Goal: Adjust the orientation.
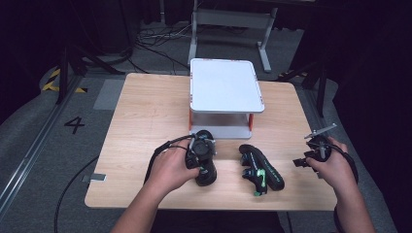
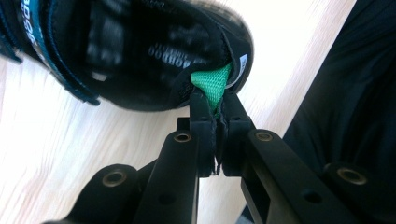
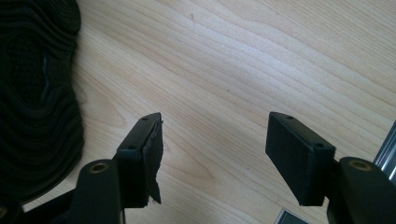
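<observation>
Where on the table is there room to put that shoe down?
The widest bare wood is the left part of the table, beside the white two-level rack. There is a smaller bare strip right of the rack, ahead of the right gripper. The front middle is crowded: the left gripper pinches one black shoe, with the other shoe close by.

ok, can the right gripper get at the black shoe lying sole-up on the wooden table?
Probably yes: the right gripper is open and holds nothing, with bare wooden table between it and the sole-up black shoe. The left gripper is busy on the other shoe.
</observation>
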Tool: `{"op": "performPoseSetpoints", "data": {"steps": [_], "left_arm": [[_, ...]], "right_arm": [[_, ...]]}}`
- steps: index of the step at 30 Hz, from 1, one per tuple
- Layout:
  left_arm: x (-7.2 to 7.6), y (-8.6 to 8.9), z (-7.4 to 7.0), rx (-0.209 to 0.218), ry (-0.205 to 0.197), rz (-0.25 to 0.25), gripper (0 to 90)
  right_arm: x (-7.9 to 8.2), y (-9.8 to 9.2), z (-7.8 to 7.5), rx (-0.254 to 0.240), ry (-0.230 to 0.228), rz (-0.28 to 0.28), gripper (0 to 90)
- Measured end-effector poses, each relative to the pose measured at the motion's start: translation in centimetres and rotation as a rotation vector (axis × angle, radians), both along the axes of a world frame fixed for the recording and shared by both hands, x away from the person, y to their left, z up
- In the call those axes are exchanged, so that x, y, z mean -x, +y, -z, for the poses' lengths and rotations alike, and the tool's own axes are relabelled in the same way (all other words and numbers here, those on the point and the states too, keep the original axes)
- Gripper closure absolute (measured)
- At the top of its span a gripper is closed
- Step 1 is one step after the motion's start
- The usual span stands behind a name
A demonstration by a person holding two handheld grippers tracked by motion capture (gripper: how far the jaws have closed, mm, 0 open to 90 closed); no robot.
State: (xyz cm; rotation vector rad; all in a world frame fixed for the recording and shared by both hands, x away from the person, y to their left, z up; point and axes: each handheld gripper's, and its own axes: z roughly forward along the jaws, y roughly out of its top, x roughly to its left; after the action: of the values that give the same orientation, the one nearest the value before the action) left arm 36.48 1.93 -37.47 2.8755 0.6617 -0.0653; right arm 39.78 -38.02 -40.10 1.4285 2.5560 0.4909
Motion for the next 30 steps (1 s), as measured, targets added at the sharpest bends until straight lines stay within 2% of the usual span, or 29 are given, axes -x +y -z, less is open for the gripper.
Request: {"op": "performPoseSetpoints", "data": {"steps": [4,5,6,8,14,16,18,19,21,23,24,26,28,30], "left_arm": [[0.4,-0.9,0.2,-0.008,0.002,0.034,86.6],[0.7,-1.3,0.5,-0.001,0.035,0.060,86.6],[0.7,-1.4,0.8,-0.008,0.041,0.067,86.5],[0.7,-1.8,1.1,-0.014,0.034,0.048,86.5],[0.9,-2.8,1.1,-0.032,0.022,0.078,86.5],[1.1,-3.2,0.9,0.006,0.038,0.092,86.5],[1.3,-3.8,0.8,0.024,0.019,0.101,86.3],[1.4,-4.2,0.9,0.011,0.015,0.118,86.1],[1.3,-4.5,1.0,0.001,0.023,0.113,86.1],[1.3,-4.3,1.0,0.016,0.028,0.106,86.0],[1.4,-4.3,0.9,0.005,0.029,0.107,86.0],[1.6,-4.6,0.6,0.012,0.012,0.115,85.9],[1.8,-5.0,0.7,0.014,0.028,0.134,85.8],[1.7,-5.2,0.8,0.016,0.028,0.133,85.7]], "right_arm": [[0.1,0.0,-0.1,0.000,0.000,-0.001,37.4],[0.1,-0.1,-0.1,0.001,0.000,0.000,37.4],[0.1,-0.1,0.0,0.001,0.000,0.001,37.4],[0.1,-0.1,-0.1,0.000,0.002,0.002,37.4],[0.2,0.0,-0.2,0.000,-0.006,-0.001,37.4],[0.2,0.0,-0.2,0.002,-0.004,-0.003,37.4],[0.1,0.1,-0.1,0.002,-0.003,-0.002,37.3],[0.1,0.1,-0.1,0.003,-0.001,-0.002,37.3],[0.1,0.2,0.0,0.004,-0.001,-0.001,37.3],[0.2,0.2,0.0,0.001,0.000,-0.004,37.3],[0.2,0.1,0.0,0.004,-0.001,-0.006,37.3],[0.2,0.1,0.0,0.006,0.001,0.000,37.3],[0.1,0.0,0.1,0.008,0.003,-0.002,37.3],[0.1,0.2,0.2,0.008,0.007,-0.003,37.3]]}}
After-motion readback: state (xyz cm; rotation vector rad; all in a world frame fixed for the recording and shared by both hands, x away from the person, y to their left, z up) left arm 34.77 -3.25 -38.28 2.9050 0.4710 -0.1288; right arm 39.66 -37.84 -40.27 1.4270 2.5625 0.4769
